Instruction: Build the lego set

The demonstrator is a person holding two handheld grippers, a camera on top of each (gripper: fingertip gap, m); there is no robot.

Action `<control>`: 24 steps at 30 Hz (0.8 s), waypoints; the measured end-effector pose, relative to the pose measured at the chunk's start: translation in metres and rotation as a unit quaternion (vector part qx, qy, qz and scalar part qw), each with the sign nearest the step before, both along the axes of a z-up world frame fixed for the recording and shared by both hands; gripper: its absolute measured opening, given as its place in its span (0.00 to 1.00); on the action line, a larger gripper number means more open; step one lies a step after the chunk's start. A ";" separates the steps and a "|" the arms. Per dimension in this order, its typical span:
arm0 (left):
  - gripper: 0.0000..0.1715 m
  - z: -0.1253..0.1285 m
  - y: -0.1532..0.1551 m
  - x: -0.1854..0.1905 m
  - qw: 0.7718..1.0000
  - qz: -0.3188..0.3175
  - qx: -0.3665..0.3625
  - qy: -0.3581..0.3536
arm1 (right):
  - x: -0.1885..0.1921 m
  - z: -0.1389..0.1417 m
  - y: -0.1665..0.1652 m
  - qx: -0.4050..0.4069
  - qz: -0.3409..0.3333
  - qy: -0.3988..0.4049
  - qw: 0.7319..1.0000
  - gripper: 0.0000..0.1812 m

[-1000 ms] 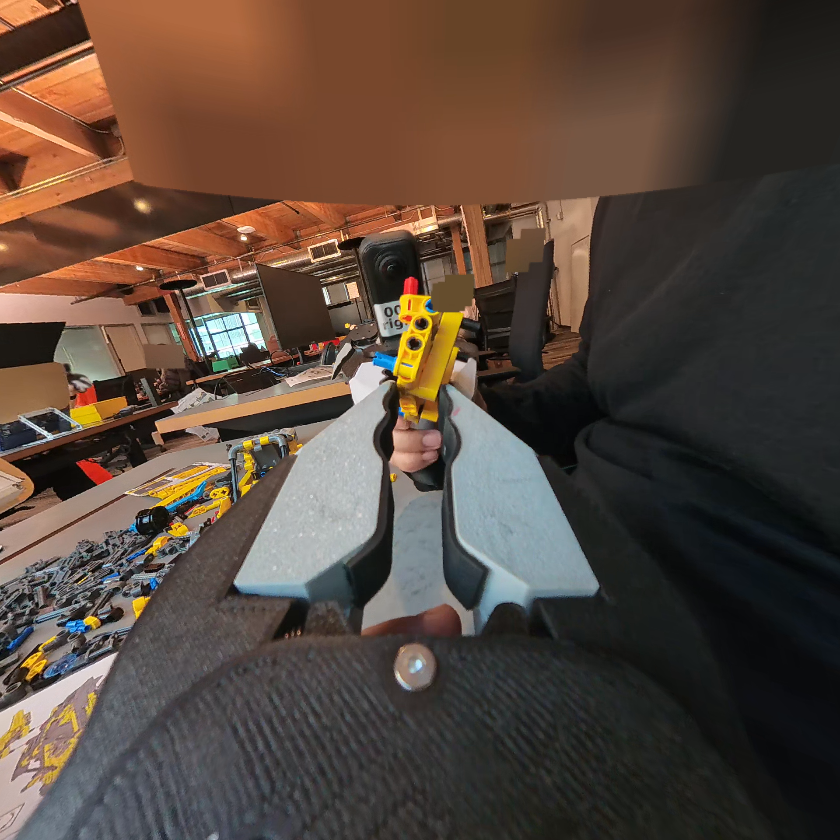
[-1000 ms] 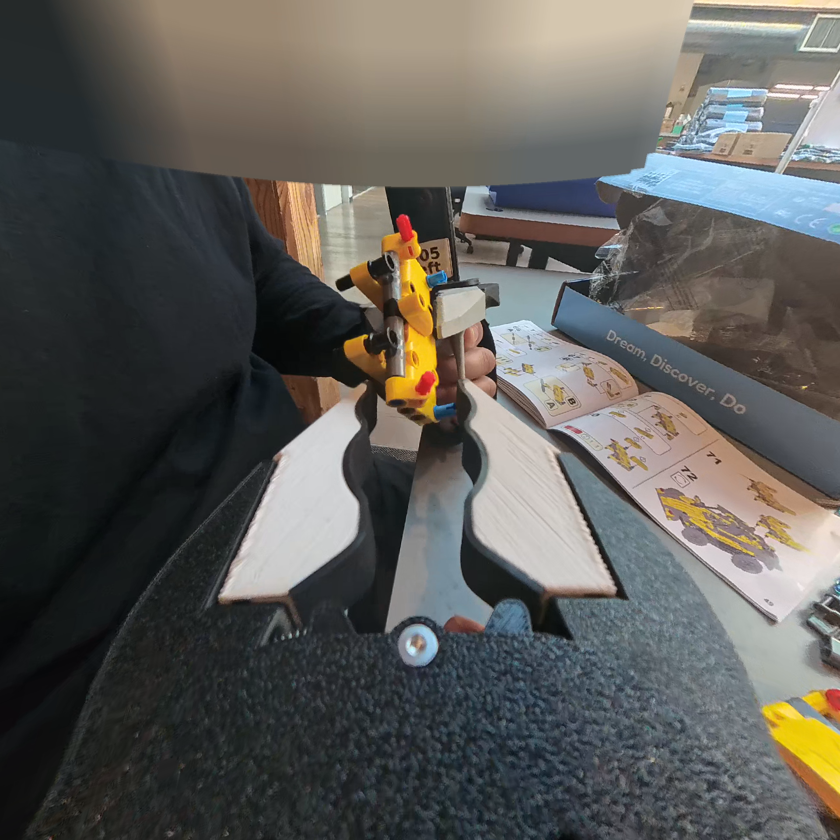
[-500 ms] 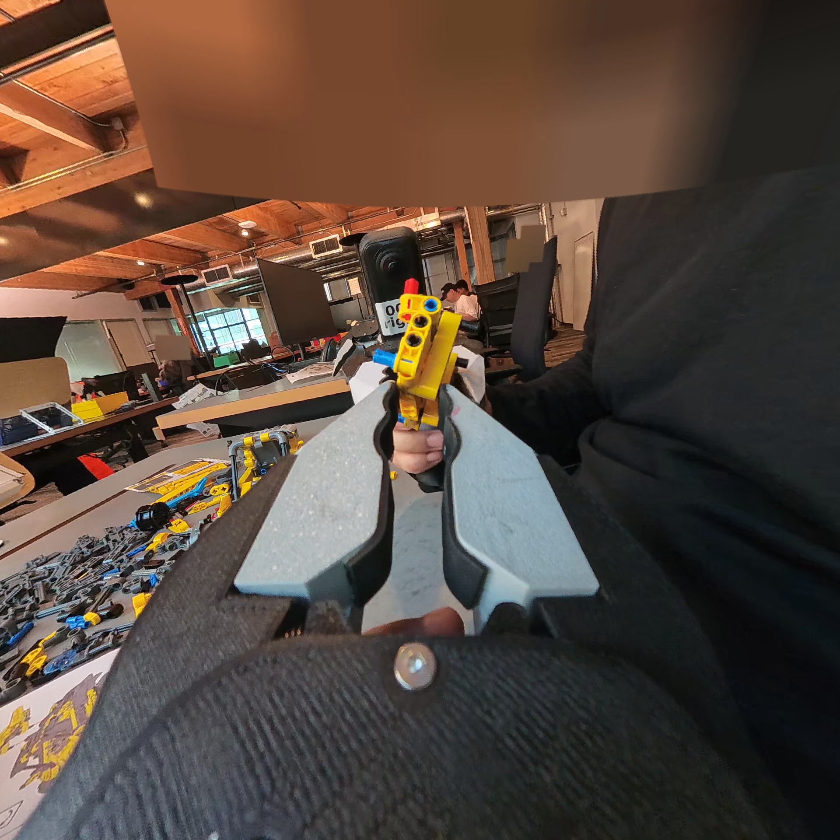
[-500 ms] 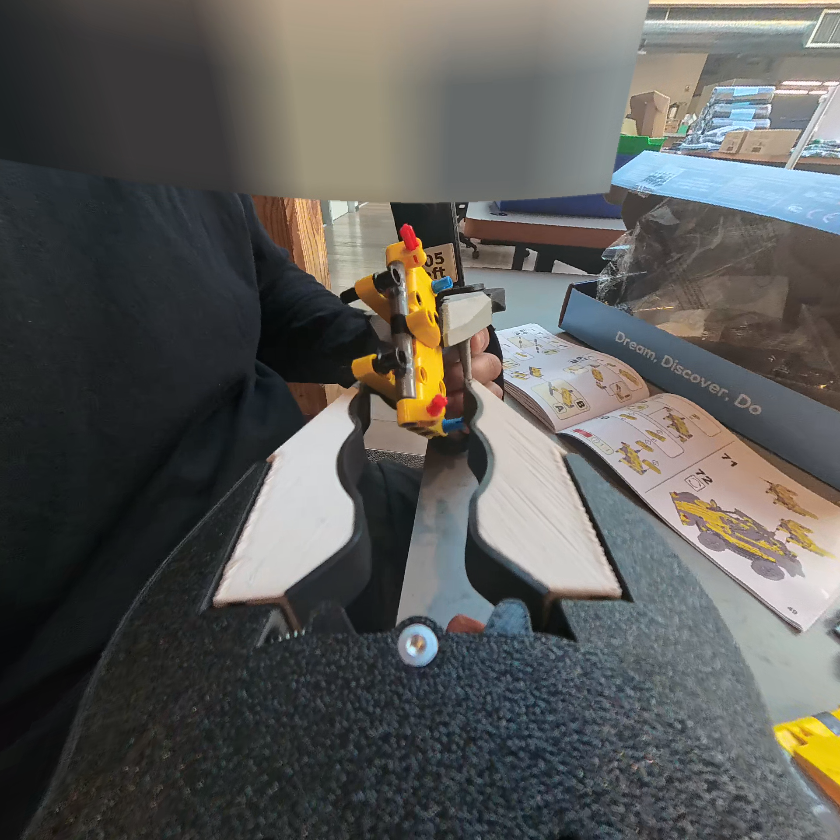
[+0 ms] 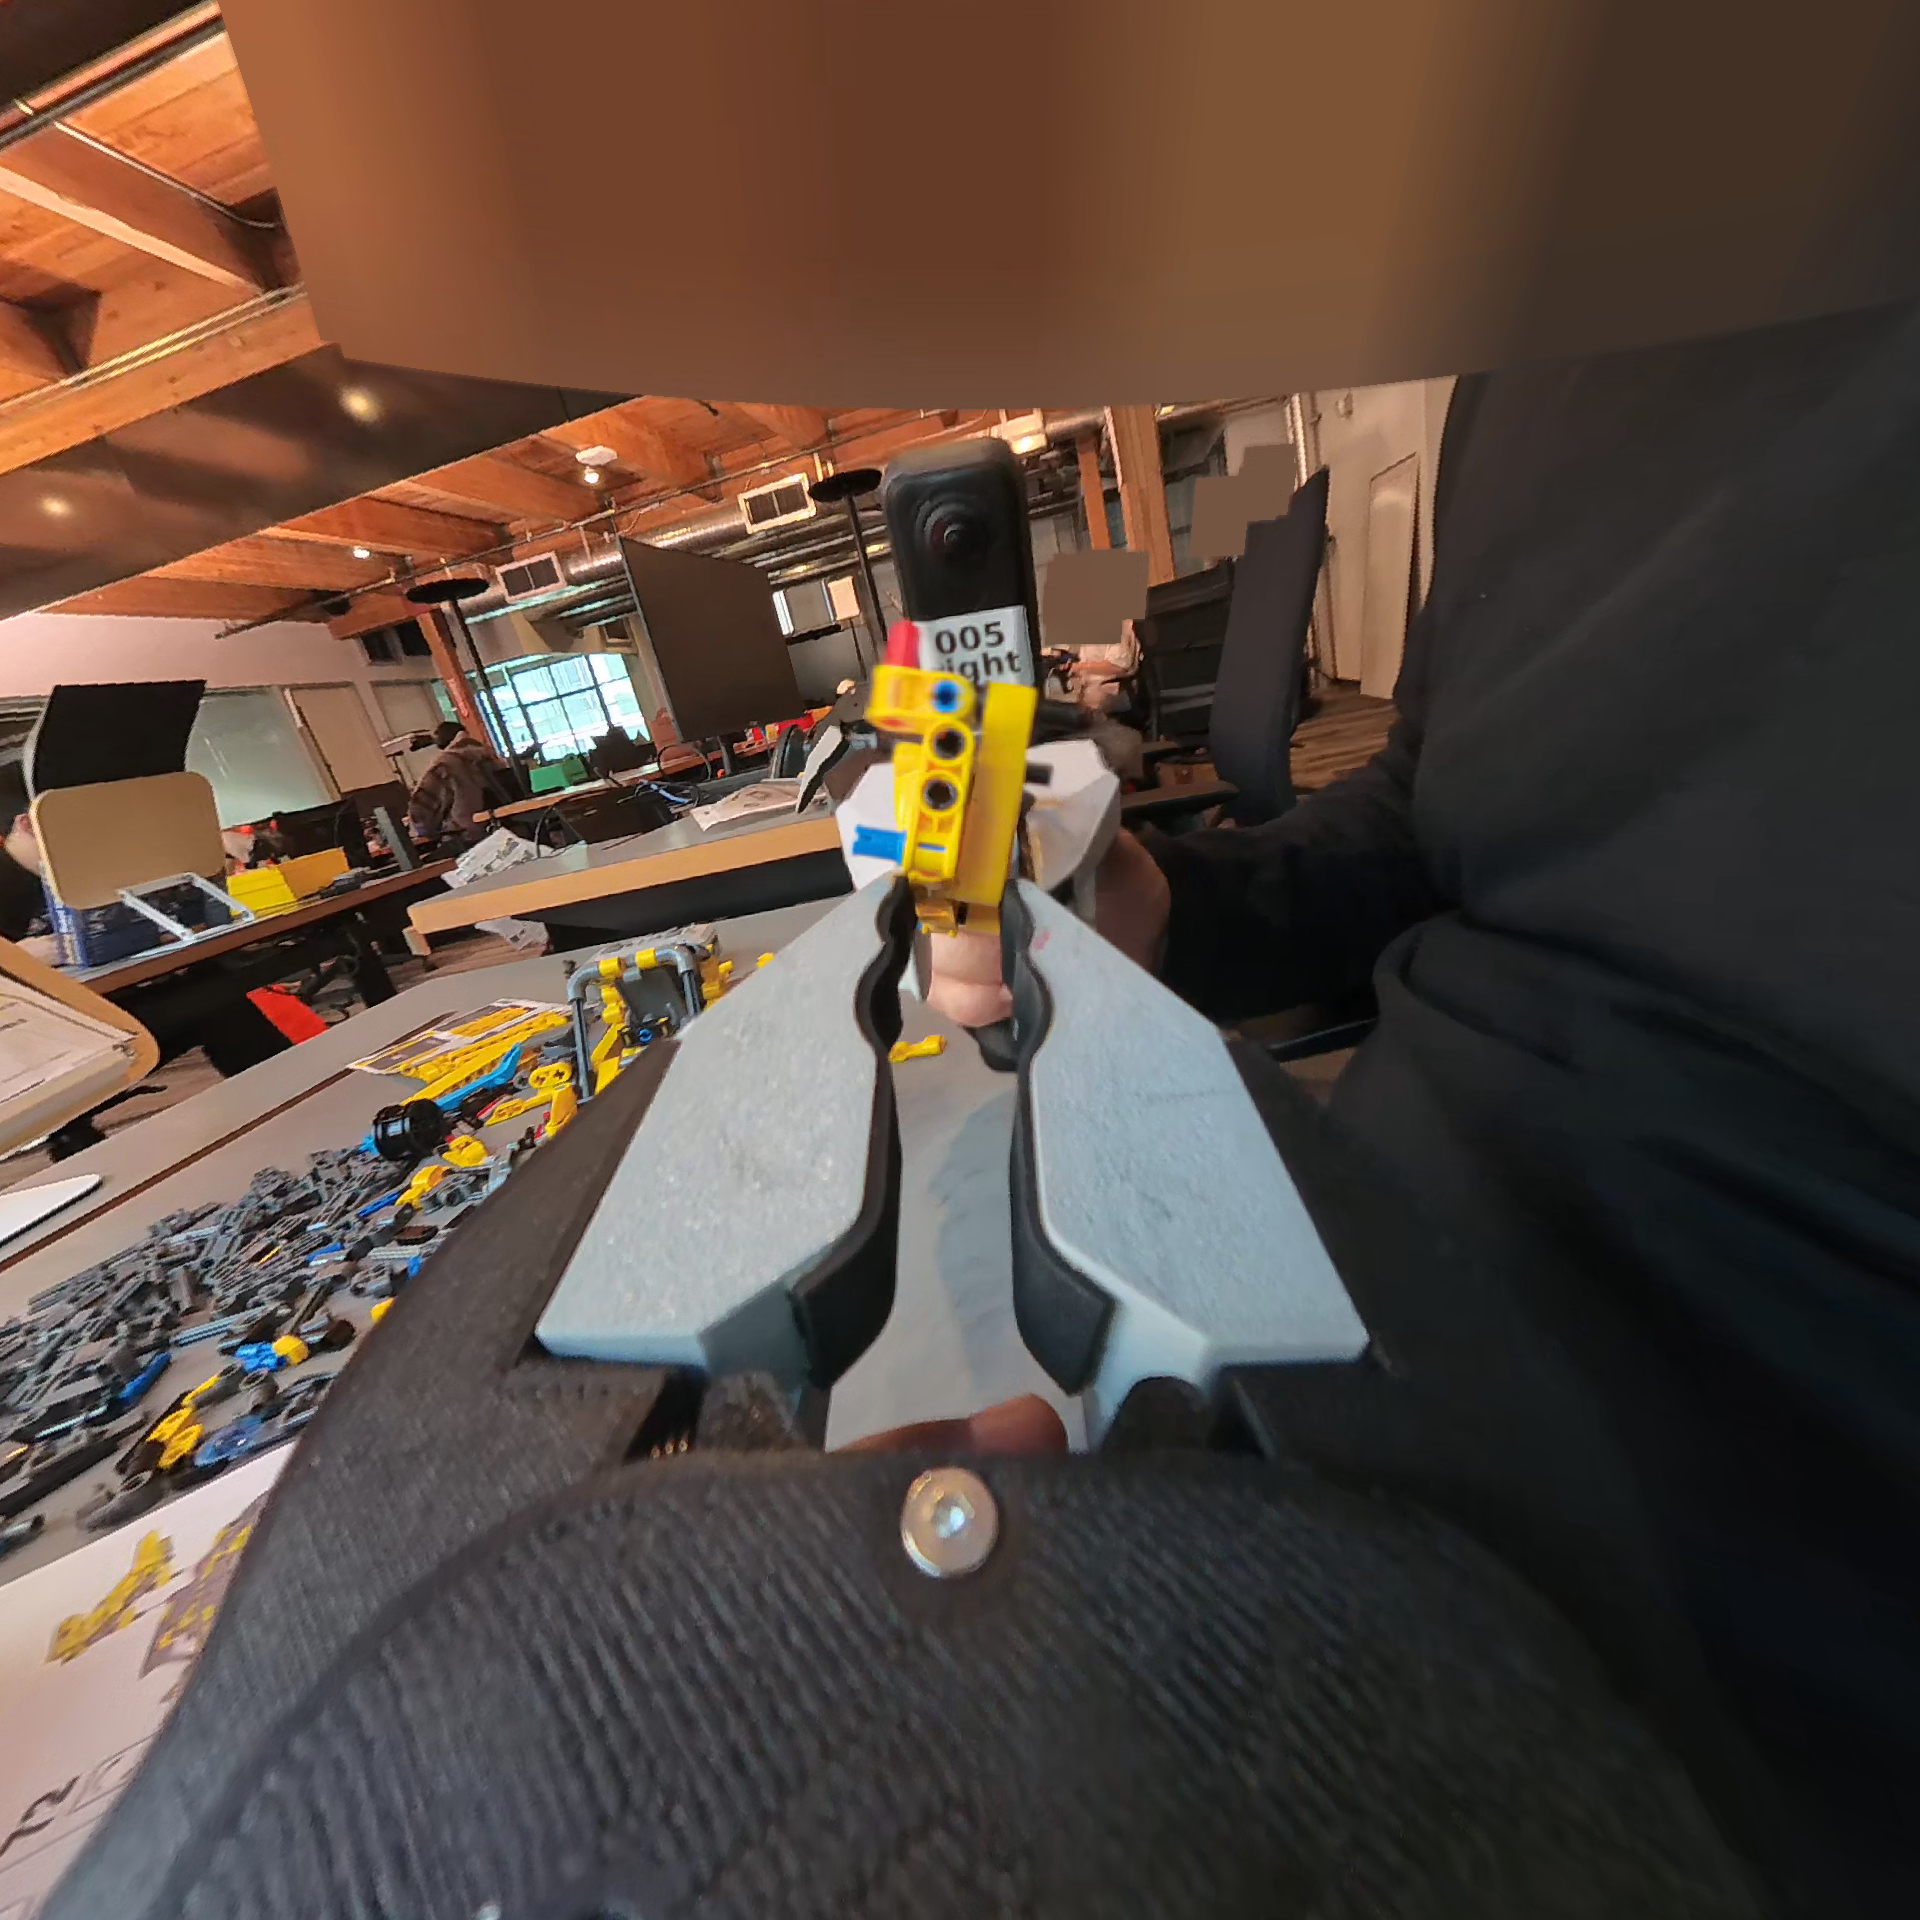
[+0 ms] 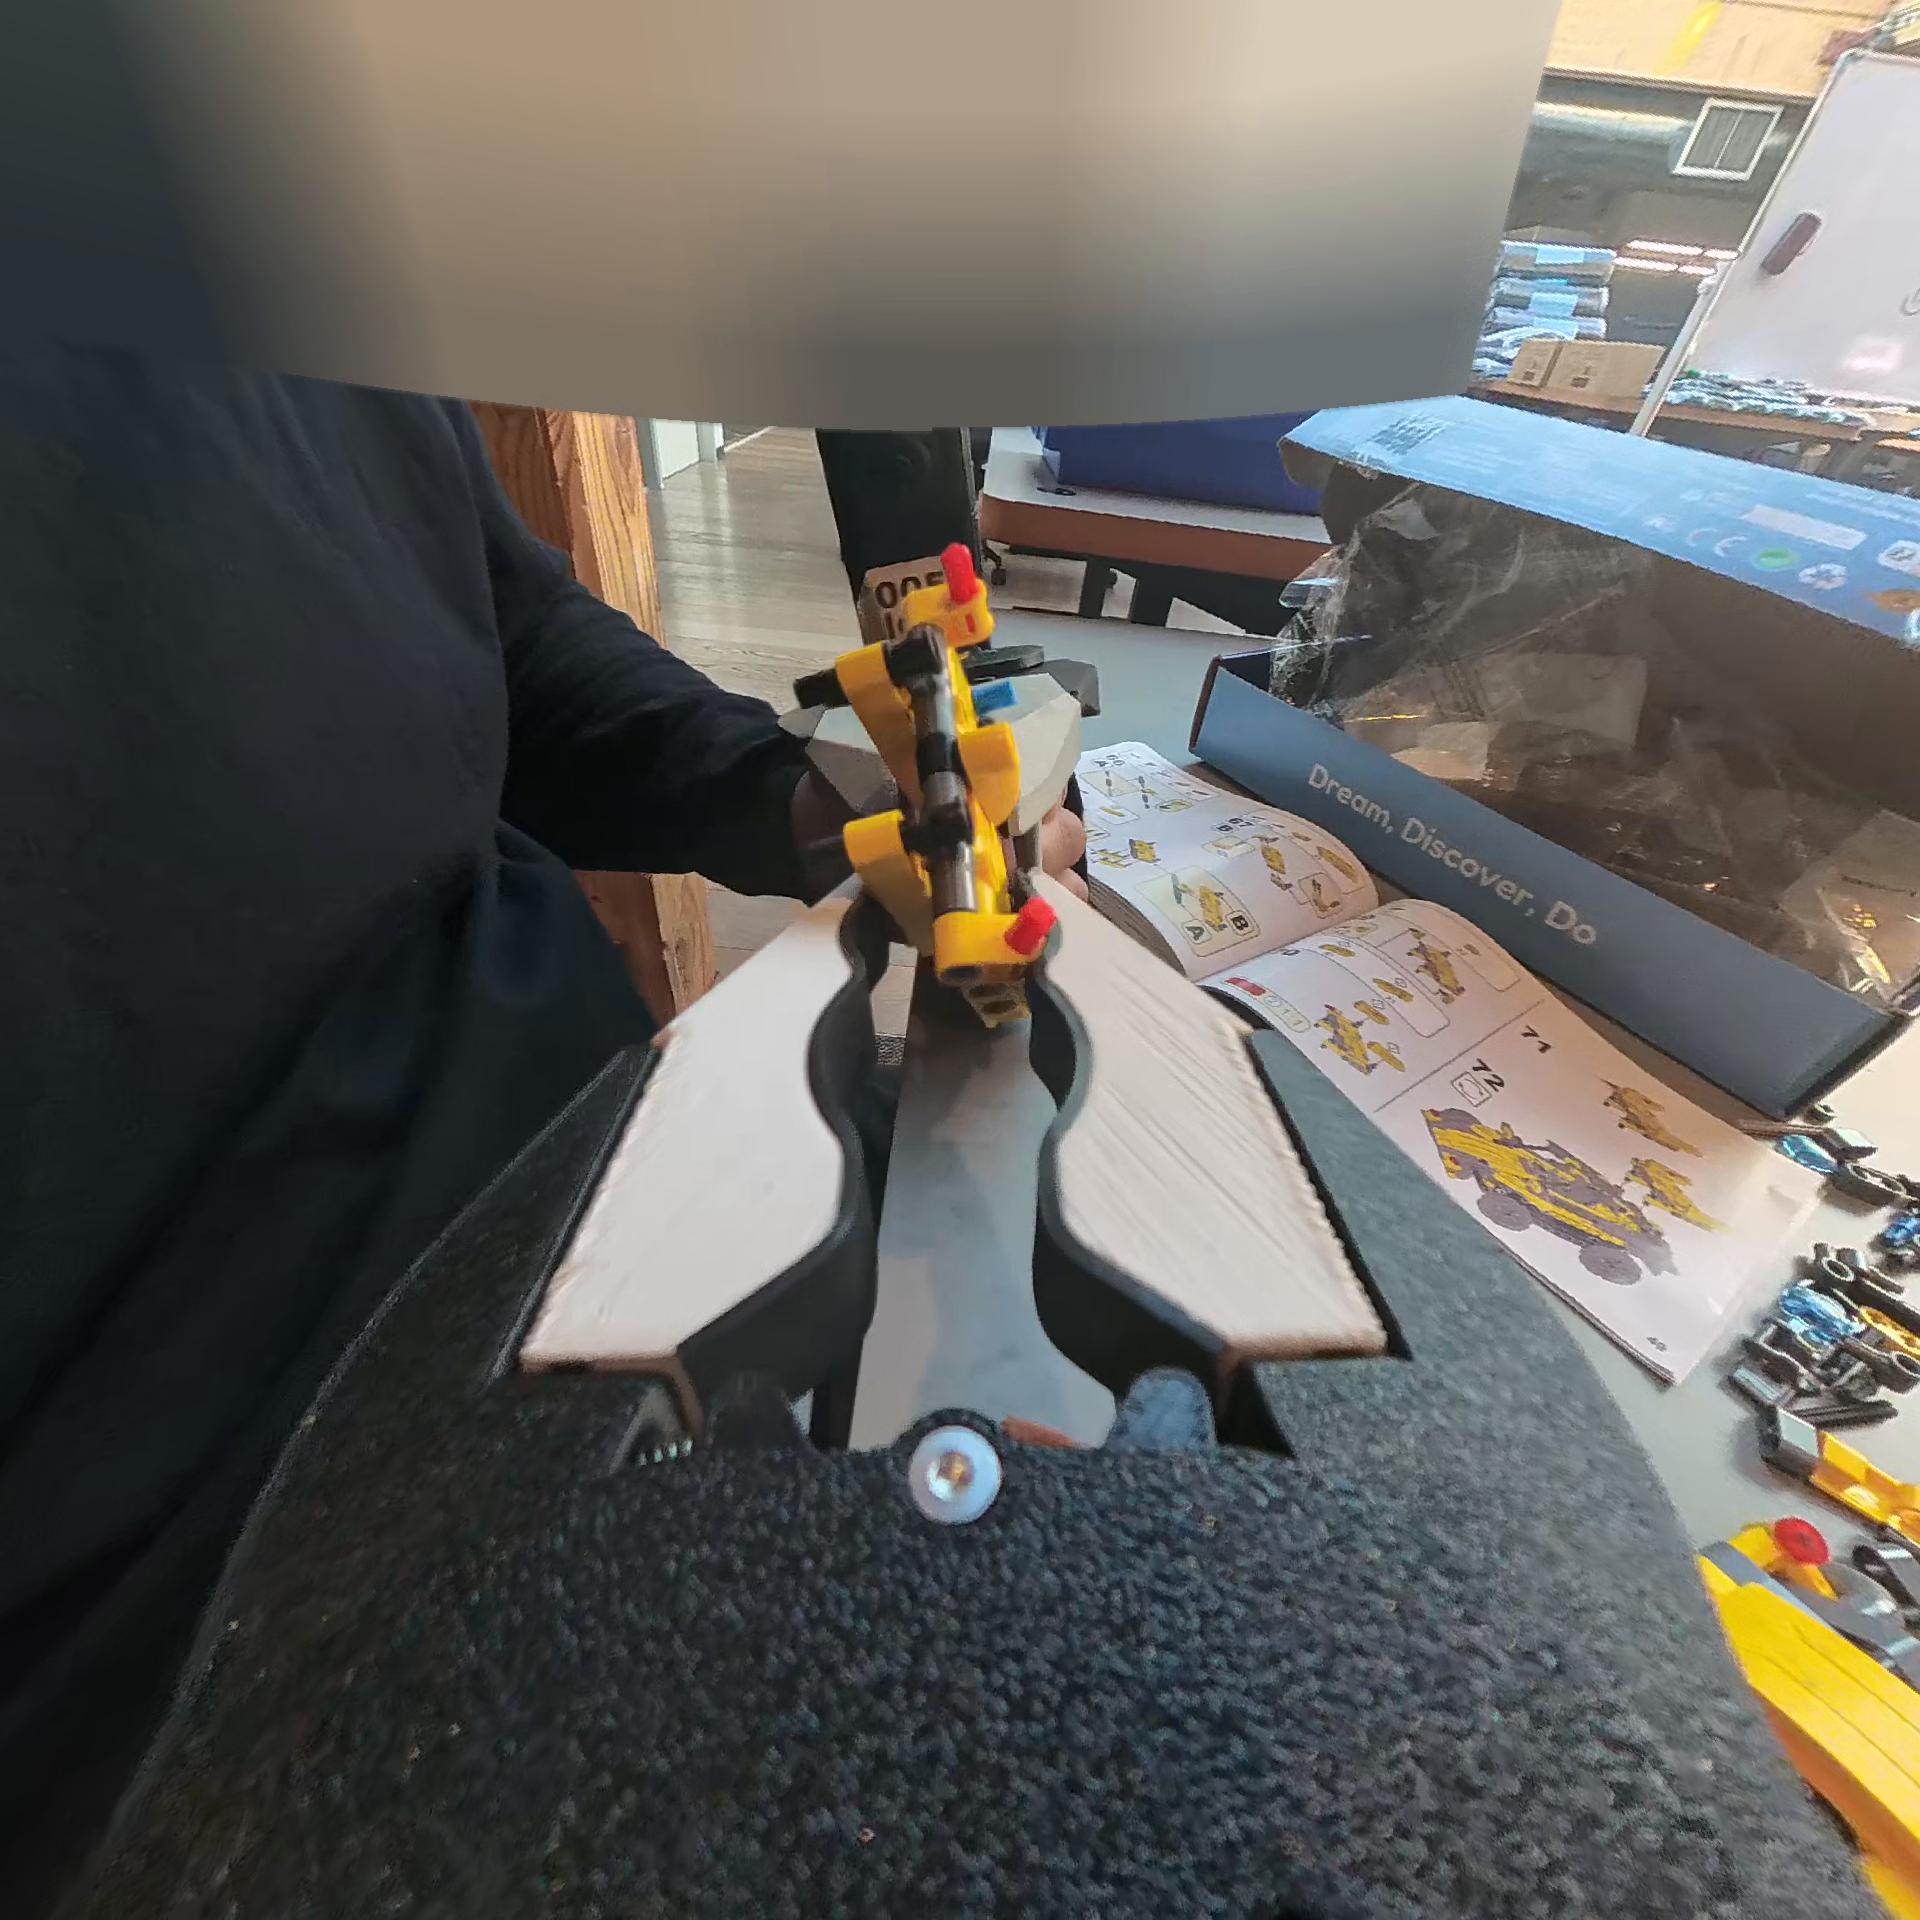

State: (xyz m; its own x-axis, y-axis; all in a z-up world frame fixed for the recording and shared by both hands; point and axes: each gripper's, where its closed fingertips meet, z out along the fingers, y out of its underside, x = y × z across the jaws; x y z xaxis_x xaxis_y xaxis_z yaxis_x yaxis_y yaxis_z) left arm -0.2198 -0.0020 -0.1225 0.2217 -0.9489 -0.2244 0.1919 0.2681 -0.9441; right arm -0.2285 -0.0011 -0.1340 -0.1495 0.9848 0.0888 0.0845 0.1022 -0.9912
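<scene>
Yellow brick assembly (image 5: 951, 795) is up in the air in front of my chest, well clear of the worktop (image 5: 312, 1101), and both grippers have hold of it. My left gripper (image 5: 951, 914) is closed on its bottom end, and my right gripper (image 6: 951, 951) is clamped on it from the opposite side, so the two face each other with the piece standing roughly upright between them.

What worries me: each one only has the tips on it, and the thing is full of pins, with red pegs (image 6: 1029, 925), a blue one (image 5: 873, 842) and a dark axle (image 6: 940, 790) down one face. If I twist the two grippers against each other, I reckon a joint pops or a peg flies off. And if either one loosens, the piece could pivot in the other and drop.

Below is no great landing spot either: a big scatter of loose grey, blue and yellow parts (image 5: 187, 1309) toward the worktop's left edge, where a small peg would be hard to find again, plus the open instruction booklet (image 6: 1403, 1049) and the blue box (image 6: 1558, 914) on the right side.
</scene>
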 end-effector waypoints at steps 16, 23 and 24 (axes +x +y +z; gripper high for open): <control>0.09 -0.010 0.018 -0.011 0.998 0.041 0.002 0.051 | 0.001 -0.005 0.018 0.073 -0.071 -0.035 0.994 0.11; 0.20 -0.017 0.038 -0.030 0.993 0.063 -0.059 0.075 | 0.008 -0.031 0.047 0.177 -0.150 -0.114 0.966 0.11; 0.19 -0.017 0.041 -0.034 0.993 0.067 -0.069 0.072 | 0.009 -0.036 0.051 0.193 -0.160 -0.128 0.960 0.11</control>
